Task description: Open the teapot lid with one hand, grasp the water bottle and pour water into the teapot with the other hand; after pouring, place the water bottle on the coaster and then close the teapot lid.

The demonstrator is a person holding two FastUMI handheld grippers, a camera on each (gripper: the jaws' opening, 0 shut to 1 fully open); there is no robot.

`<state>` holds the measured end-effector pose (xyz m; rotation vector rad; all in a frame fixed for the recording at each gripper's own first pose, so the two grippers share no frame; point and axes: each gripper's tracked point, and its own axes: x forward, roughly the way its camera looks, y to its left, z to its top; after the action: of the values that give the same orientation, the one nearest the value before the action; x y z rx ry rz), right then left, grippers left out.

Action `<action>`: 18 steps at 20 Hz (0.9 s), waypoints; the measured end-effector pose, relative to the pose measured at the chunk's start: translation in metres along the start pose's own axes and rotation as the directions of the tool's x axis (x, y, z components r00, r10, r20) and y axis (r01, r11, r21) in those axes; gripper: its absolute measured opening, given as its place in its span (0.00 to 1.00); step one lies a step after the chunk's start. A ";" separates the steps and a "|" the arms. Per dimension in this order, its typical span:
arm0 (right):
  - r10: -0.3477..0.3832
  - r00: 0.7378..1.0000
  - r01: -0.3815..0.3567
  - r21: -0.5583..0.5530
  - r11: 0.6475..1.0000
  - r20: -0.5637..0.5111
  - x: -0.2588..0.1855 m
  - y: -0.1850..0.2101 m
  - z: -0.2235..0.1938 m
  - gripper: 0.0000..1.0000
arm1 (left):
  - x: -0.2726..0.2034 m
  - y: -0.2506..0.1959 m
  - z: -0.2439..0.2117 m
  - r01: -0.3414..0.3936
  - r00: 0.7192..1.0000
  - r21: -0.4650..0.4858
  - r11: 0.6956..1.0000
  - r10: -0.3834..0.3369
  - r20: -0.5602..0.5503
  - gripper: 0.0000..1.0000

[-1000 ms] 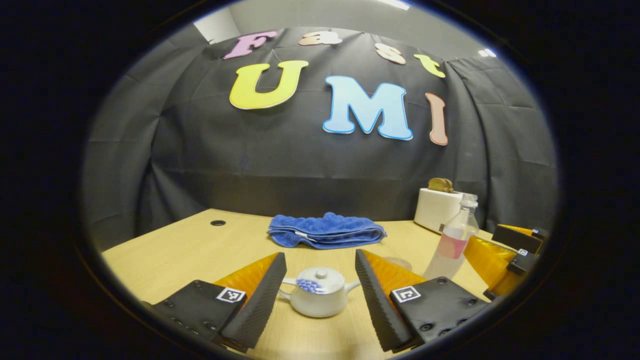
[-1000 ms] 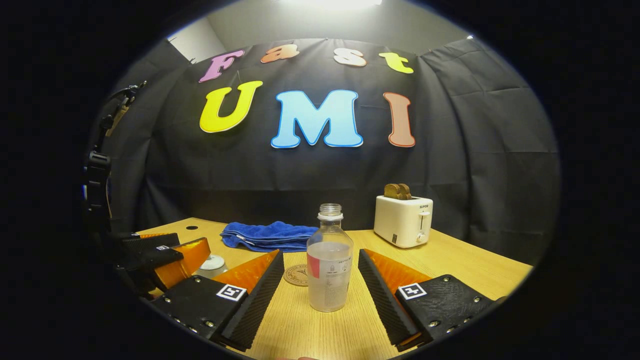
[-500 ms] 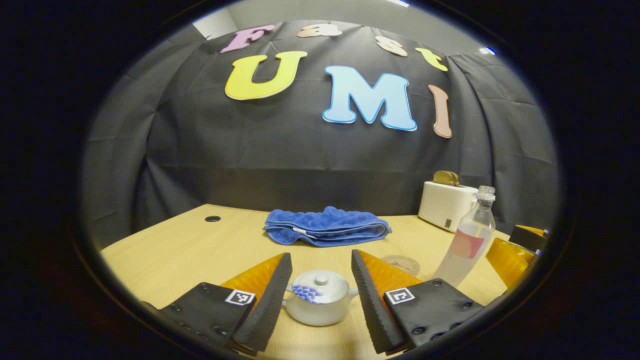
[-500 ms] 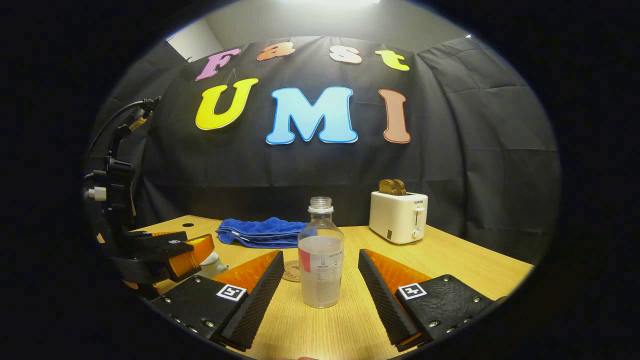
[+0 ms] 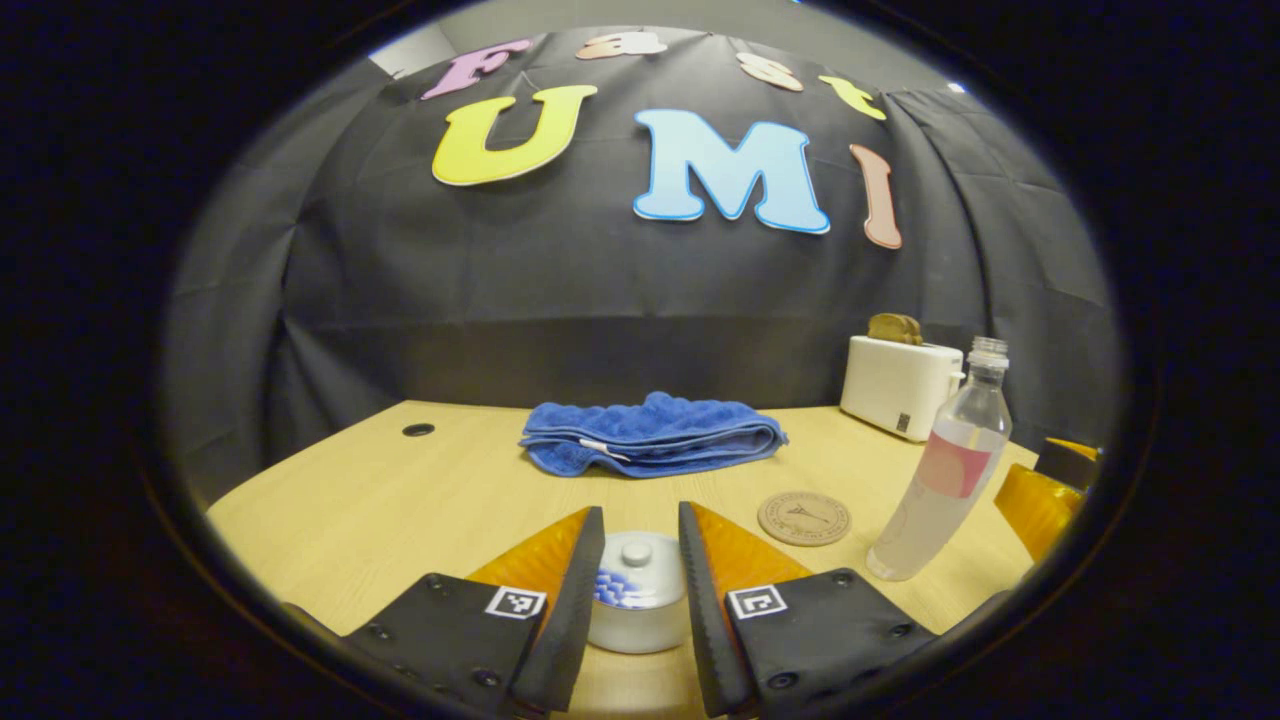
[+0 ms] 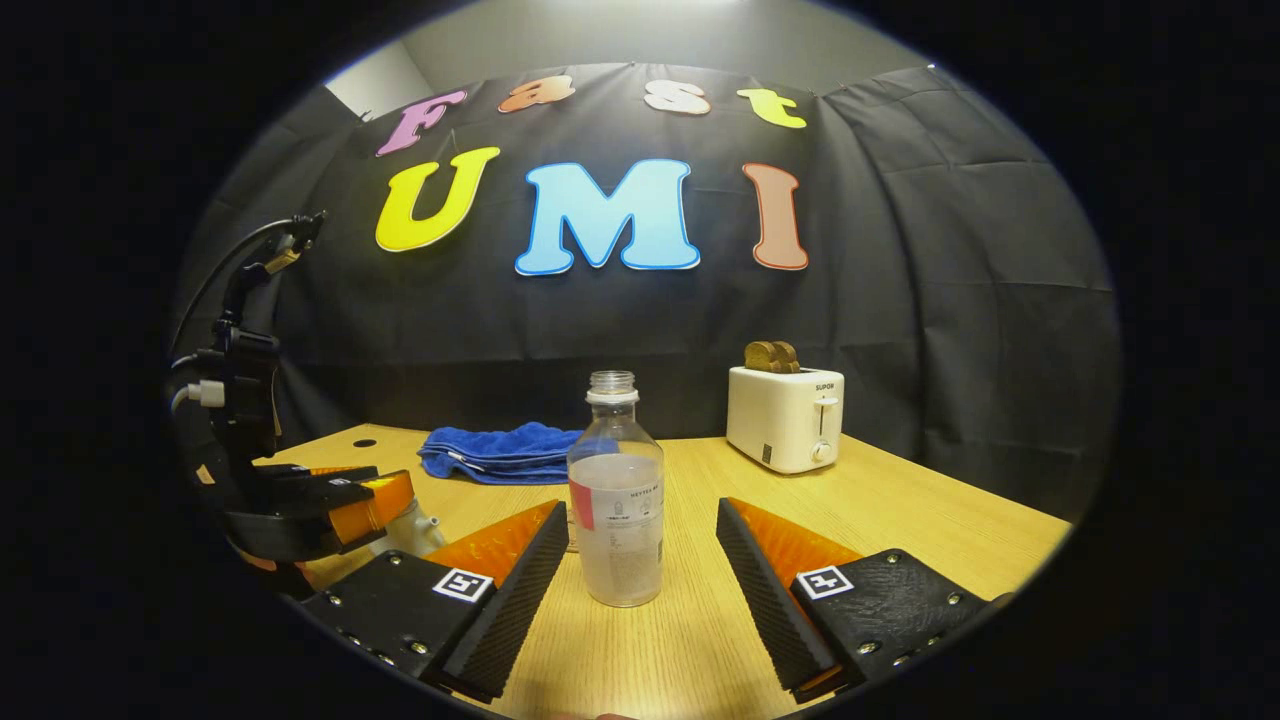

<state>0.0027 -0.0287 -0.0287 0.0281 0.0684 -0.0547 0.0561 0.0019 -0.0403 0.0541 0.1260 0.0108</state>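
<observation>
The left tongs (image 5: pixel 640 600), narrowed but not visibly clamping, flank the teapot (image 5: pixel 634 592) with its lid knob (image 5: pixel 636 552) dead ahead, while the water bottle (image 6: pixel 616 492) stands upright on the surface (image 6: pixel 930 530) between the spread right tongs (image 6: pixel 640 590).

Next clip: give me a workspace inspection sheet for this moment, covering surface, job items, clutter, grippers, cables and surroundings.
Surface: wooden table, with a round hole at the far left.
Job's things: teapot, lid on; water bottle upright, uncapped, partly filled; coaster bare.
Clutter: folded blue towel; white toaster holding bread.
Grippers: left gripper straddles the teapot's lid, fingers close on both sides, contact unclear; right gripper open, the bottle between its fingers, untouched.
Cables: one on top of the left gripper in the right gripper view.
Surroundings: black cloth wall.
</observation>
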 end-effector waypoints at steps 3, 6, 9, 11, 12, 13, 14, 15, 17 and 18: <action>-0.006 1.000 0.007 0.015 1.000 -0.010 0.002 -0.004 -0.004 0.95 | 0.002 0.006 -0.001 -0.047 0.999 0.050 0.998 0.047 0.005 0.50; -0.007 1.000 0.008 0.031 1.000 -0.024 0.003 -0.006 -0.007 0.95 | 0.004 0.006 -0.001 -0.048 0.999 0.066 0.997 0.048 -0.001 0.31; -0.007 1.000 0.008 0.035 0.999 -0.027 0.004 -0.006 -0.008 0.95 | 0.004 0.003 0.001 -0.037 0.999 0.071 0.997 0.038 -0.002 0.17; -0.001 1.000 0.002 0.033 0.999 -0.024 0.005 -0.005 -0.006 0.95 | 0.004 0.004 0.003 -0.038 0.999 0.070 0.997 0.038 0.005 0.16; 0.005 1.000 -0.005 0.030 1.000 -0.023 0.004 -0.003 -0.006 0.95 | 0.005 0.004 0.005 -0.032 0.999 0.044 0.999 0.032 0.012 0.09; 0.010 1.000 -0.009 0.026 1.000 -0.023 0.004 -0.002 -0.007 0.95 | 0.005 0.004 0.006 -0.023 1.000 0.029 0.999 0.023 0.008 0.07; 0.011 1.000 -0.010 0.024 1.000 -0.022 0.004 -0.001 -0.006 0.95 | 0.005 0.005 0.006 -0.015 1.000 0.017 1.000 0.015 0.011 0.08; 0.013 1.000 -0.013 0.023 1.000 -0.023 0.005 -0.001 -0.007 0.95 | 0.005 0.006 0.008 -0.008 1.000 0.006 1.000 0.008 0.010 0.08; 0.019 0.999 -0.018 0.023 1.000 -0.027 0.006 0.001 -0.008 0.95 | 0.003 0.007 0.013 0.002 1.000 -0.014 1.000 -0.001 0.019 0.08; 0.021 0.999 -0.020 0.022 1.000 -0.027 0.006 0.002 -0.008 0.95 | 0.001 0.007 0.019 0.008 0.999 -0.025 1.000 -0.007 0.035 0.08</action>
<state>0.0080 -0.0265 -0.0367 0.0511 0.0950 -0.0346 0.0599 0.0082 -0.0213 0.0290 0.0910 0.0038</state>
